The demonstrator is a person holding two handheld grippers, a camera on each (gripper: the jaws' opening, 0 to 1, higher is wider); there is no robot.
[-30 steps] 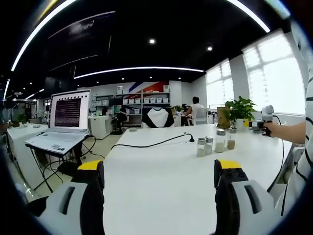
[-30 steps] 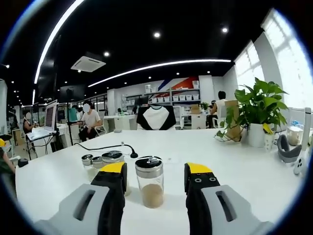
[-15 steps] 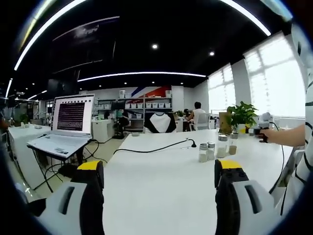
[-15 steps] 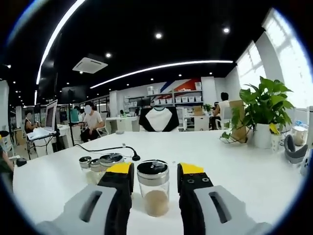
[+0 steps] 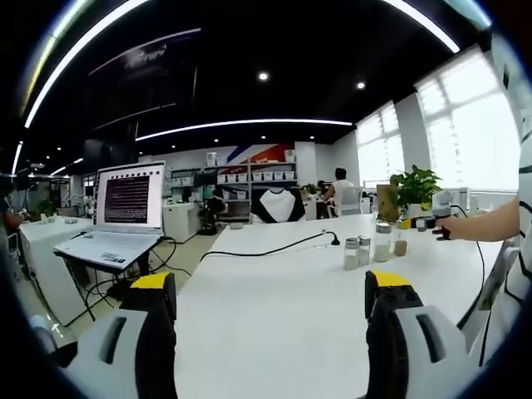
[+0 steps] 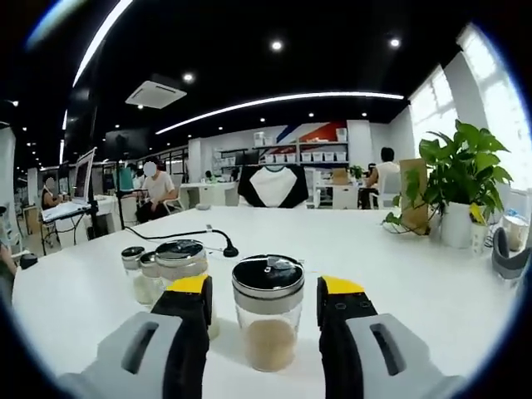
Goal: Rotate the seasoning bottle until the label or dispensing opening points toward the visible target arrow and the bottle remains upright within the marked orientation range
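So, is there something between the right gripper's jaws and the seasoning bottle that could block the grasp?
Nothing visible. The seasoning bottle already stands upright between the open jaws of the right gripper, with a clear gap on each side. The other jars sit behind the left jaw, not in the gap.

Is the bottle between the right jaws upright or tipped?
Upright: the seasoning bottle stands on the table, lid on top, powder settled at its bottom.

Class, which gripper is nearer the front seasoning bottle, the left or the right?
Right. The right gripper has the bottle between its open fingers, not touching. The left gripper hangs far across the table from it.
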